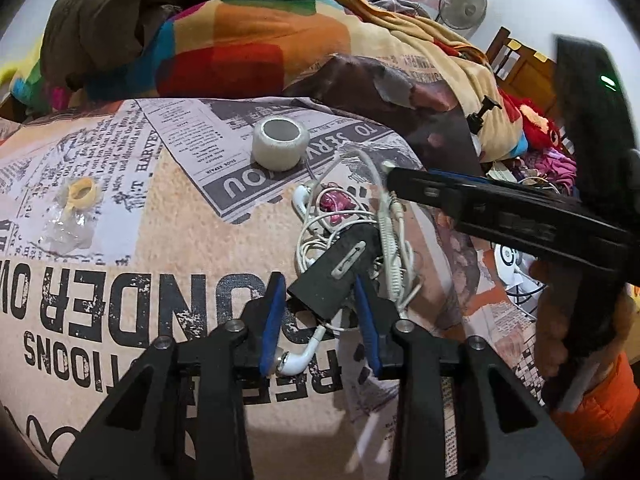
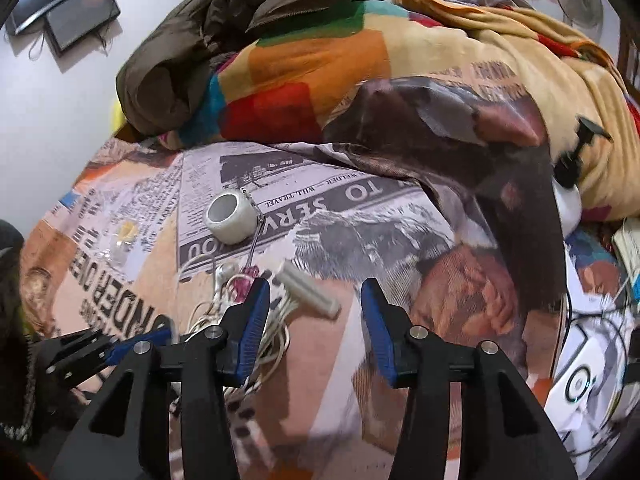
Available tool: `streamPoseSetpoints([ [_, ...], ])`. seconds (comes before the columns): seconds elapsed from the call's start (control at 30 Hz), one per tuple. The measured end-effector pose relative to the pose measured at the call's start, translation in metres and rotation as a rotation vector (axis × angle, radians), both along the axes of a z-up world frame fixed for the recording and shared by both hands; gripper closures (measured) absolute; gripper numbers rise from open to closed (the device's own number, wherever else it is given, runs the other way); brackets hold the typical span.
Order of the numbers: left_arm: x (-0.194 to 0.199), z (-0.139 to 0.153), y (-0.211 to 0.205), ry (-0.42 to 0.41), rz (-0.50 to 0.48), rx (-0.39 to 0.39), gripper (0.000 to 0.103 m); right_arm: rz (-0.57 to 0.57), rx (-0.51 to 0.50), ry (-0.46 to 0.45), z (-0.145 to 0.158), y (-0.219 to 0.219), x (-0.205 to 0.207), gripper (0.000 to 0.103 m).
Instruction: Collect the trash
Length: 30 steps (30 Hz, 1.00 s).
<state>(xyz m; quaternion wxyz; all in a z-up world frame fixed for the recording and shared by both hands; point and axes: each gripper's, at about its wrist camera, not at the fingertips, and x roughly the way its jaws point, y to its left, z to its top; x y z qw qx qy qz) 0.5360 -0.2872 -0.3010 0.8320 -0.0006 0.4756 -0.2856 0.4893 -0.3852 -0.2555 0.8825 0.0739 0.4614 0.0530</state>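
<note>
My left jaws are clamped on a flat black clip-like piece [image 1: 334, 276], the blue pads [image 1: 273, 320] pressing its two sides, and it sits on top of a tangle of white earphone cable [image 1: 384, 236] with one earbud [image 1: 298, 360] lying just under my left gripper [image 1: 320, 312]. My right jaws are spread wide with nothing between them; my right gripper [image 2: 316, 320] hovers low over the bed, and a pale ribbed razor-like handle [image 2: 308, 290] lies just beyond its left finger, touching the same cable tangle [image 2: 248, 320]. From the left view, my right gripper reaches in from the right as a long dark bar above the cable. A white roll of tape [image 1: 280, 143] stands upright a little farther off, and a crumpled clear wrapper with a yellow ring [image 1: 76, 210] lies well apart to the left. All of this rests on a newspaper-print bedspread [image 1: 120, 280]. Behind it are a piled multicoloured blanket [image 1: 256, 40] and a dark brown jacket [image 2: 208, 32], with a standing fan [image 1: 462, 2] by the pale wall.
</note>
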Motion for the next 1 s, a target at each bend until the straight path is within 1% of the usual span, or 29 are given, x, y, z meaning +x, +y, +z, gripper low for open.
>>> streamPoseSetpoints([
  [0.1,-0.002,0.0,0.003,-0.011,-0.002,-0.007,0.073,0.029,-0.031,0.007,-0.009,0.009,0.008,0.06],
  [0.17,-0.005,0.001,0.004,-0.018,-0.008,-0.008,0.075,0.036,-0.07,-0.019,-0.011,0.015,0.007,0.071],
  [0.2,-0.006,0.002,0.006,-0.02,-0.012,-0.01,0.08,0.04,-0.079,-0.024,-0.01,0.016,0.007,0.071],
  [0.23,-0.008,0.005,0.009,-0.029,-0.01,-0.017,0.088,0.037,-0.08,-0.037,-0.008,0.017,0.006,0.071],
  [0.3,-0.01,0.011,0.016,-0.038,-0.008,-0.035,0.095,0.04,-0.063,-0.058,-0.004,0.017,0.003,0.072],
  [0.33,-0.011,0.014,0.02,-0.039,-0.004,-0.045,0.097,0.044,-0.057,-0.062,-0.001,0.017,0.003,0.072],
  [0.4,-0.01,0.017,0.028,-0.032,0.007,-0.062,0.098,0.043,-0.066,-0.082,0.004,0.019,0.0,0.072],
  [0.5,-0.013,0.018,0.038,-0.031,0.022,-0.056,0.098,0.039,-0.098,-0.124,0.016,0.023,-0.005,0.072],
  [0.73,-0.029,0.035,0.065,-0.056,0.061,-0.065,0.1,0.026,-0.102,-0.179,0.041,0.027,-0.007,0.072],
  [0.8,-0.036,0.042,0.075,-0.081,0.076,-0.052,0.101,0.023,-0.105,-0.176,0.044,0.026,-0.006,0.072],
  [0.9,-0.041,0.049,0.091,-0.099,0.105,-0.035,0.101,0.021,-0.11,-0.157,0.04,0.026,-0.004,0.072],
  [1.0,-0.042,0.048,0.105,-0.122,0.148,0.032,0.101,0.028,-0.111,-0.133,0.034,0.029,-0.005,0.072],
])
